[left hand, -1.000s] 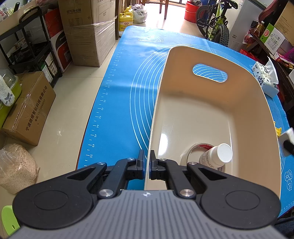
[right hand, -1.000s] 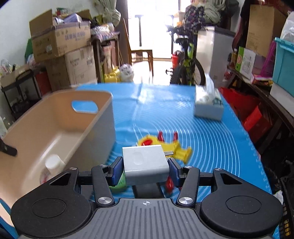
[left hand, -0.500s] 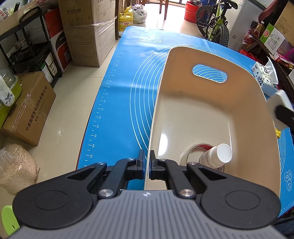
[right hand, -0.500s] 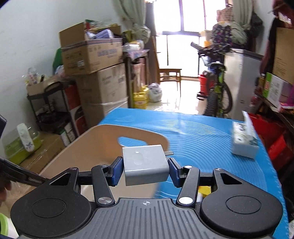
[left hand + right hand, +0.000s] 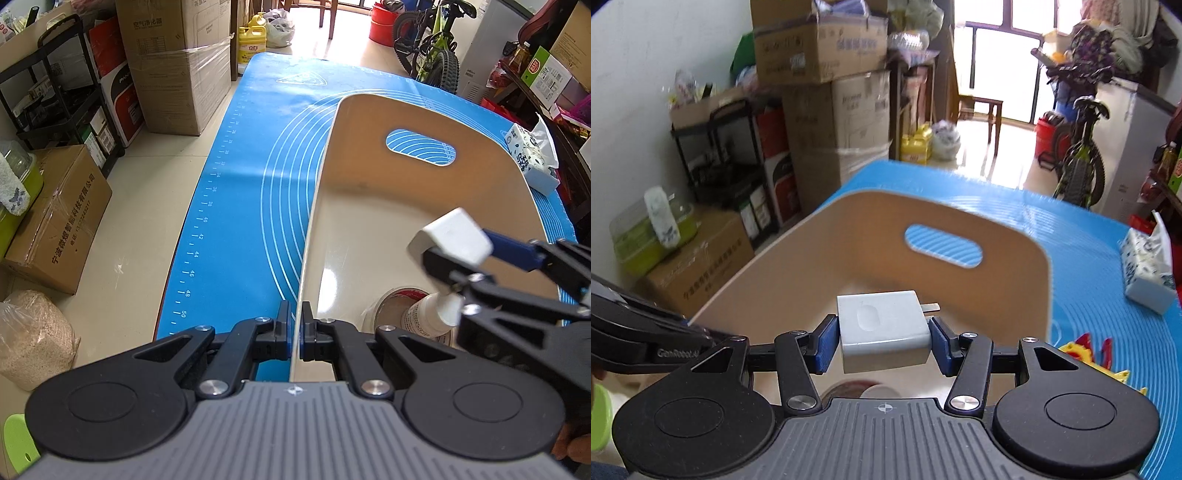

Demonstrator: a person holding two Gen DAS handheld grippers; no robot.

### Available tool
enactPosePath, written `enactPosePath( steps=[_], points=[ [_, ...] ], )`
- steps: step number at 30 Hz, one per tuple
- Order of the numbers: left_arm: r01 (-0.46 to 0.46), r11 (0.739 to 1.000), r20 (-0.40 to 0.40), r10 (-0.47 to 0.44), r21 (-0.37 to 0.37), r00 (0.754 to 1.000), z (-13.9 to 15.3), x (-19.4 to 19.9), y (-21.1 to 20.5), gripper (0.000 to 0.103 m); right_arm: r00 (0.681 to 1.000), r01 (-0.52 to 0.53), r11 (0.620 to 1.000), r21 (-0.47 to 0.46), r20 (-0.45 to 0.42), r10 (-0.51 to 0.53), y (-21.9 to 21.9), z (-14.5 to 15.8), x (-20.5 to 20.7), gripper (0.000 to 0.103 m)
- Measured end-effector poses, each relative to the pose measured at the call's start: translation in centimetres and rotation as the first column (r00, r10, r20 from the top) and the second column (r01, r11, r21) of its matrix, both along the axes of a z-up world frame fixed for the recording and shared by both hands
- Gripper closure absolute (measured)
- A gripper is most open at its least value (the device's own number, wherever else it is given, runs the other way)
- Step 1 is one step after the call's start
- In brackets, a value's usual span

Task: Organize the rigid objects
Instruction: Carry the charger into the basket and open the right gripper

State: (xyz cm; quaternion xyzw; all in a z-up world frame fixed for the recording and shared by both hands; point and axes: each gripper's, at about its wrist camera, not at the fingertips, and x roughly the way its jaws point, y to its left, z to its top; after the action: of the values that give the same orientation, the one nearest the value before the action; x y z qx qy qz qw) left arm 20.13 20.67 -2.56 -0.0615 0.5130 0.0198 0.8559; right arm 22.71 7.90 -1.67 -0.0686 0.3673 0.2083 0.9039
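Your right gripper (image 5: pixel 884 341) clamps the white charger (image 5: pixel 882 330), prongs pointing rightward, hanging directly above the beige bin (image 5: pixel 388 221); your left gripper (image 5: pixel 295 332) pinches the bin's near wall. Straight down drops it in.

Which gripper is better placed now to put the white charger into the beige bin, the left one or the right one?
Right. The right gripper holds the white charger above the beige bin. The left gripper is clamped on the bin's wall.
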Motion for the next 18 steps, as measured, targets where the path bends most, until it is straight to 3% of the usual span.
enactPosePath(
  steps=[12,15,16,18],
  points=[
    [0.000,1.000,0.000,0.000,0.000,1.000,0.0,0.0,0.0,0.098,0.982,-0.009,0.996,-0.088,-0.190,-0.008,1.9,-3.1,2.2,0.049],
    [0.000,1.000,0.000,0.000,0.001,1.000,0.0,0.0,0.0,0.098,0.982,-0.003,0.997,-0.075,-0.188,-0.011,1.5,-3.1,2.1,0.048],
    [0.000,1.000,0.000,0.000,0.000,1.000,0.0,0.0,0.0,0.098,0.982,-0.001,0.998,-0.067,-0.188,-0.012,1.4,-3.0,2.1,0.042],
    [0.001,1.000,0.000,-0.001,-0.001,1.000,0.0,0.0,0.0,0.098,0.985,0.002,0.999,-0.053,-0.175,-0.011,1.1,-2.6,1.9,0.040]
  ],
)
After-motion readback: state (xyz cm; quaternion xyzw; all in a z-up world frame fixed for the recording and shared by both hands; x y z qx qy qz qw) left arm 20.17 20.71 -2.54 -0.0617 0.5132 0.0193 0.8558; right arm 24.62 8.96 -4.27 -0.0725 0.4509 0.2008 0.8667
